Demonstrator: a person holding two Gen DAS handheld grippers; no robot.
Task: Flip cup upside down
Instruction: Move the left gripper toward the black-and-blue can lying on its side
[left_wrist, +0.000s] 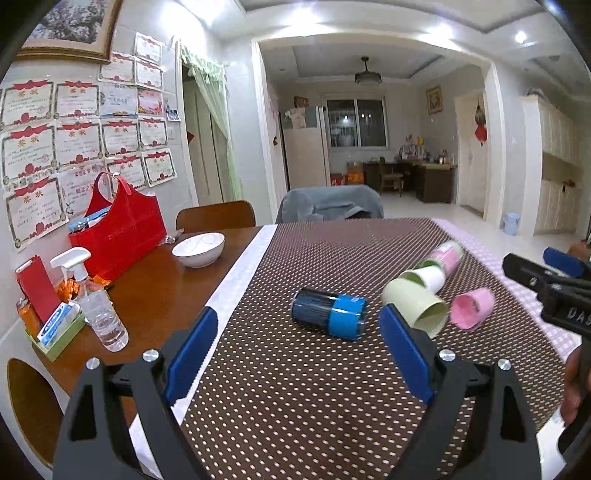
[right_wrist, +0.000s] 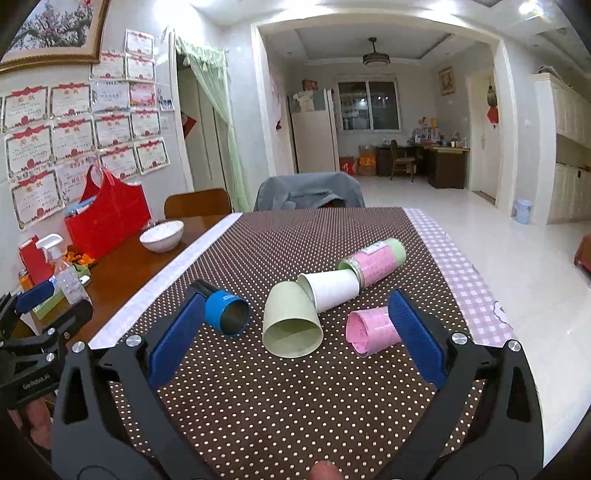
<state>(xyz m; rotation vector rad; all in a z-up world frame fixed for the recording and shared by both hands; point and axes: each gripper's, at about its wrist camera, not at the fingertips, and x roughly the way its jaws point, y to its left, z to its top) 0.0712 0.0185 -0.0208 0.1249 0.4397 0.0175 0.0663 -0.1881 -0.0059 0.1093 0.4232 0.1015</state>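
Observation:
Several cups lie on their sides on the dotted brown mat: a dark cup with a blue band, a pale green cup, a white cup, a pink cup and a pink-and-green tumbler. My left gripper is open and empty, just short of the blue-banded cup. My right gripper is open and empty, its fingers on either side of the green cup and short of it.
On the wooden table at the left stand a white bowl, a red bag, a spray bottle and a box of small items. A pink checked cloth edges the mat on the right. Chairs stand behind the table.

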